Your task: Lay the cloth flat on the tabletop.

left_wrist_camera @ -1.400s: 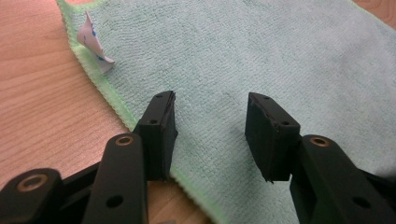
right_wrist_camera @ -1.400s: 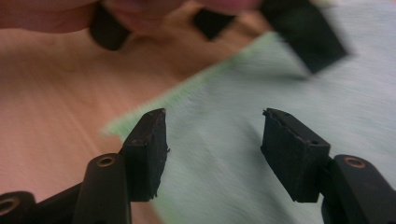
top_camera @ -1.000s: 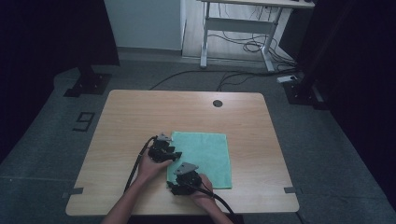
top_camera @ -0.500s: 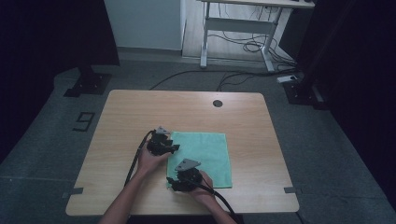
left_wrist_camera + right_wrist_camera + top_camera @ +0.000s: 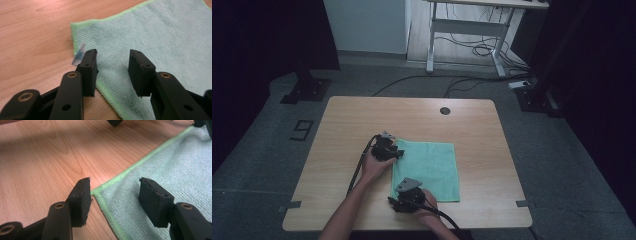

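Both hand-held grippers stand spread over the green microfibre cloth (image 5: 427,167) on the tabletop (image 5: 352,120): the left hand-held gripper (image 5: 113,65), whose jaws have just been closing, straddles its far-left corner, and the right hand-held gripper (image 5: 113,195) straddles its near-left corner.

A lab or studio set up for recording: a light wooden table (image 5: 412,120) on grey carpet (image 5: 272,130), black curtains (image 5: 267,35) left and right, and a white-framed desk (image 5: 472,25) over loose cables (image 5: 472,50) at the far wall.
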The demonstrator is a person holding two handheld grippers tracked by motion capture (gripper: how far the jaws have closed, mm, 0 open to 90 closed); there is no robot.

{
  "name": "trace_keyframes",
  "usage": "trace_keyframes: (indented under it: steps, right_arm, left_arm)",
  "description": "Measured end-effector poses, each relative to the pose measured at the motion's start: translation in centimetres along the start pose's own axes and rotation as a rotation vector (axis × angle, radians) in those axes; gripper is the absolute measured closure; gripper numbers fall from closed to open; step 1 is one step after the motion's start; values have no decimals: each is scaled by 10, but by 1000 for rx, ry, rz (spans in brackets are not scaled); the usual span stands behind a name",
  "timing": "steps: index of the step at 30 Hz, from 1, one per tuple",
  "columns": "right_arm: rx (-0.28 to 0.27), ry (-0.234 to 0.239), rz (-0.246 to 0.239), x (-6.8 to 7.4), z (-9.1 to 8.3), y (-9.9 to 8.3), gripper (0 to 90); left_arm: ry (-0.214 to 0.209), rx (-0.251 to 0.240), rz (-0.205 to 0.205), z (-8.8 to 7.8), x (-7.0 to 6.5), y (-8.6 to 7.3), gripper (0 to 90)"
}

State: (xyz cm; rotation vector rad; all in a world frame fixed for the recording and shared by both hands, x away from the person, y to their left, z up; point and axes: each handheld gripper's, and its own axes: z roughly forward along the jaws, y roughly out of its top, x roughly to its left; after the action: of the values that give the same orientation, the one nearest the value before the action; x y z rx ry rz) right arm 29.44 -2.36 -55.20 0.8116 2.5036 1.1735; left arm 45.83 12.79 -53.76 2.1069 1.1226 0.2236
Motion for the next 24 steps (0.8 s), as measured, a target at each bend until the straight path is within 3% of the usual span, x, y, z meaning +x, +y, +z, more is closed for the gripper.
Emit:
trace_keyframes:
  steps: [2, 6, 9, 14, 18, 21, 24]
  right_arm:
    - [4, 5, -2, -1, 0, 1, 431]
    - [-5, 15, 7, -2, 0, -1, 431]
    - [-6, 32, 9, -3, -1, -1, 414]
    - [-9, 48, 15, -5, -2, -2, 413]
    - [-22, 55, 17, -5, -4, -2, 417]
    - [-37, 57, 20, -5, -5, -3, 413]
    - [-60, 51, 26, -5, -11, -3, 414]
  left_arm:
    - [20, -1, 9, 2, 1, 3, 578]
    - [19, 15, -1, 1, 4, 7, 562]
    - [65, 25, 5, -3, 7, 8, 542]
    - [48, -10, -43, -10, 15, 6, 546]
    - [42, -34, -14, -8, 9, 8, 551]
    - [44, -37, -15, -8, 6, 9, 550]
    - [47, -47, -3, -17, 3, 10, 547]
